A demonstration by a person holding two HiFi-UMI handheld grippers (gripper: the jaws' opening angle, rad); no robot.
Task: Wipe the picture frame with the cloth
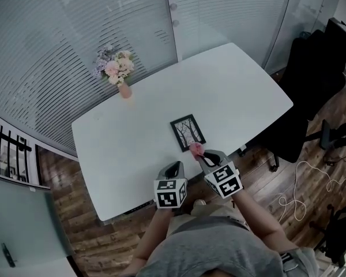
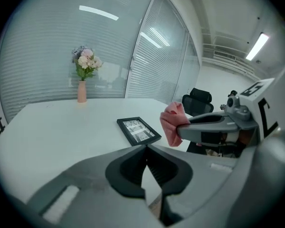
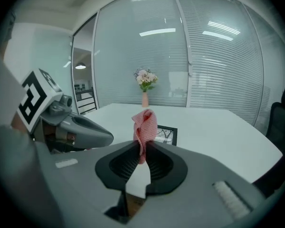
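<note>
The right tool [image 3: 143, 150] pinches a bunched pink cloth [image 3: 145, 123] between its jaws. A loose fold stands up beyond the tips, and that free wad looks well placed for pressing onto a flat surface. The left tool [image 2: 146, 151] is pressed together with nothing between its jaws. It sits just left of the right one at the lower middle of the head view, probably so it can steady the frame while the other wipes. The picture frame [image 1: 187, 133] lies flat on the white desk [image 1: 236, 91], just below the centre of the head view and near the desk's near edge. The cloth is held in the air by its near corner and, judging from the left gripper view, does not touch it. The frame is small and rectangular, with a thin black border around a pale print of bare branches. A vase of flowers [image 1: 118, 71] stands well apart at the upper left.
</note>
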